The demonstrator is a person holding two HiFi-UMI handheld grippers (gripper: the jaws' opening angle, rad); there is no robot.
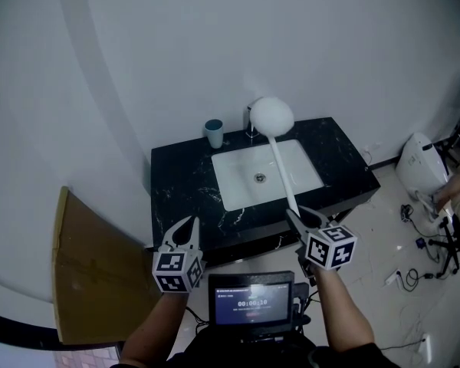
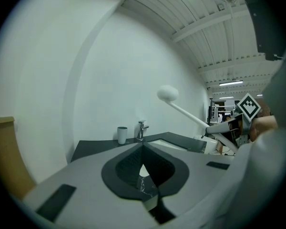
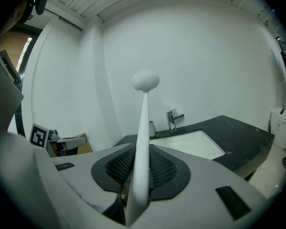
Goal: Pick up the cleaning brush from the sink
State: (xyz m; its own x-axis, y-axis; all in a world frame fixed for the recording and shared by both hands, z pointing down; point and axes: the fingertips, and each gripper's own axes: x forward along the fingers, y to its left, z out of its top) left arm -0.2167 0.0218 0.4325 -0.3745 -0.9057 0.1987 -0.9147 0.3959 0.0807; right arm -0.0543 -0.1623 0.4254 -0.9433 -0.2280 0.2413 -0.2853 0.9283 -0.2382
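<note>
The white cleaning brush (image 1: pixel 274 133) has a round head and a long thin handle. My right gripper (image 1: pixel 300 219) is shut on the handle's lower end, and the brush slants up over the white sink (image 1: pixel 238 176). In the right gripper view the brush (image 3: pixel 143 128) rises from between the jaws, its head high against the wall. From the left gripper view, the brush (image 2: pixel 174 101) shows at the right with the other gripper below it. My left gripper (image 1: pixel 187 228) hovers in front of the black counter (image 1: pixel 180 182), its jaws shut with nothing between them.
A grey cup (image 1: pixel 214 133) and a chrome tap (image 1: pixel 250 121) stand behind the basin. A brown board (image 1: pixel 88 274) leans at the left. A white bin (image 1: pixel 418 163) and cables (image 1: pixel 418 232) sit on the floor at the right. A small screen (image 1: pixel 251 301) hangs at the person's chest.
</note>
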